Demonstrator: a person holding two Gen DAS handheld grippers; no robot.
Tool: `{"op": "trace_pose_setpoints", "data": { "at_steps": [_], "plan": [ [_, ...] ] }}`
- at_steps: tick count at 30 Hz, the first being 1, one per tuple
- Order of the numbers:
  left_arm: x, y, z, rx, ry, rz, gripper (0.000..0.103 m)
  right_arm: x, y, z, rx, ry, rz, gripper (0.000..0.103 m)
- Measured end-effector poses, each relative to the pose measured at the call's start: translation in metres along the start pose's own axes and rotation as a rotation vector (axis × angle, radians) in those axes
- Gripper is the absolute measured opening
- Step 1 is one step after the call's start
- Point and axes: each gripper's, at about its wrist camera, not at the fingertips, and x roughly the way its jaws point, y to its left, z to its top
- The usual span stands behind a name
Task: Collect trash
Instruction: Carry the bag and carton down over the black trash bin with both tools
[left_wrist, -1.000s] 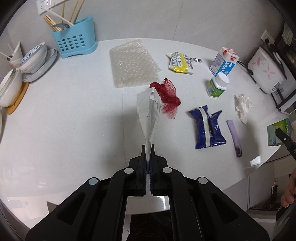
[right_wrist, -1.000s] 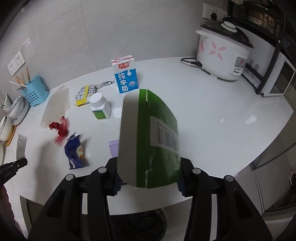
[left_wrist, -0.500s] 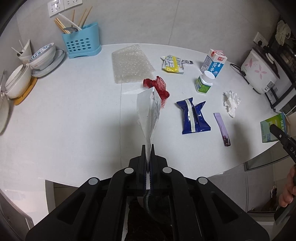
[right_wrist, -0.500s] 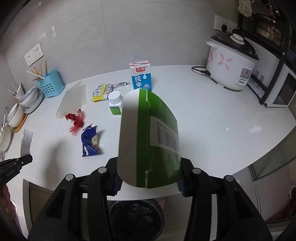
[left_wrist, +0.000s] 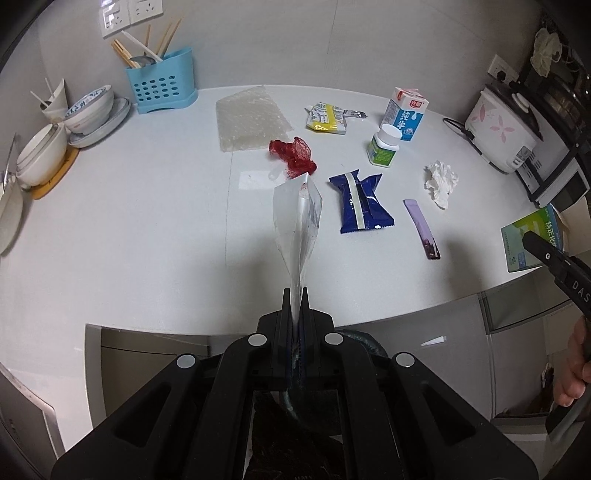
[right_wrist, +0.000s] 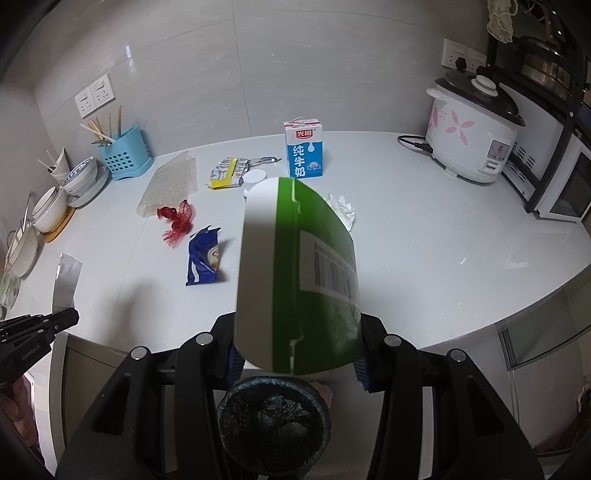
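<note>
My left gripper (left_wrist: 294, 295) is shut on a clear plastic wrapper (left_wrist: 297, 218) and holds it past the counter's front edge. My right gripper (right_wrist: 297, 354) is shut on a green and white carton (right_wrist: 295, 273), above a black-lined trash bin (right_wrist: 273, 413) on the floor. The carton also shows in the left wrist view (left_wrist: 532, 236). On the white counter (left_wrist: 147, 221) lie a red net (left_wrist: 293, 155), a blue snack bag (left_wrist: 360, 201), a purple strip (left_wrist: 421, 229), a crumpled tissue (left_wrist: 441, 179), bubble wrap (left_wrist: 251, 118) and a yellow packet (left_wrist: 327, 118).
A milk carton (left_wrist: 406, 112) and a white-capped bottle (left_wrist: 384, 146) stand at the back. A blue utensil holder (left_wrist: 159, 85) and stacked bowls (left_wrist: 85, 114) are at the left. A rice cooker (right_wrist: 472, 133) and a microwave (right_wrist: 569, 188) are at the right.
Both grippers have drawn back from the counter with their loads. The trash bin has come fully into the right wrist view, below the carton.
</note>
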Motion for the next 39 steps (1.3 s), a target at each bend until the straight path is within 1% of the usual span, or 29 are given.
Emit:
{"op": "trace_pose_setpoints", "data": {
  "at_steps": [9,23,30,39],
  "plan": [
    [-0.008,-0.018,-0.032,0.029,0.006,-0.011,0.001,-0.010,0.001,-0.024,-0.012,0.012,0.028,0.044],
    [-0.004,-0.034,-0.069,0.061,0.026,-0.021,0.001,-0.015,0.006,-0.059,-0.043,0.039,0.058,0.044],
    [0.007,-0.034,-0.087,0.060,0.039,-0.019,0.001,-0.007,0.012,-0.082,-0.066,0.073,0.072,0.044],
    [0.034,-0.026,-0.109,0.053,0.062,-0.004,0.001,0.012,0.017,-0.107,-0.084,0.123,0.092,0.044]
  ]
}}
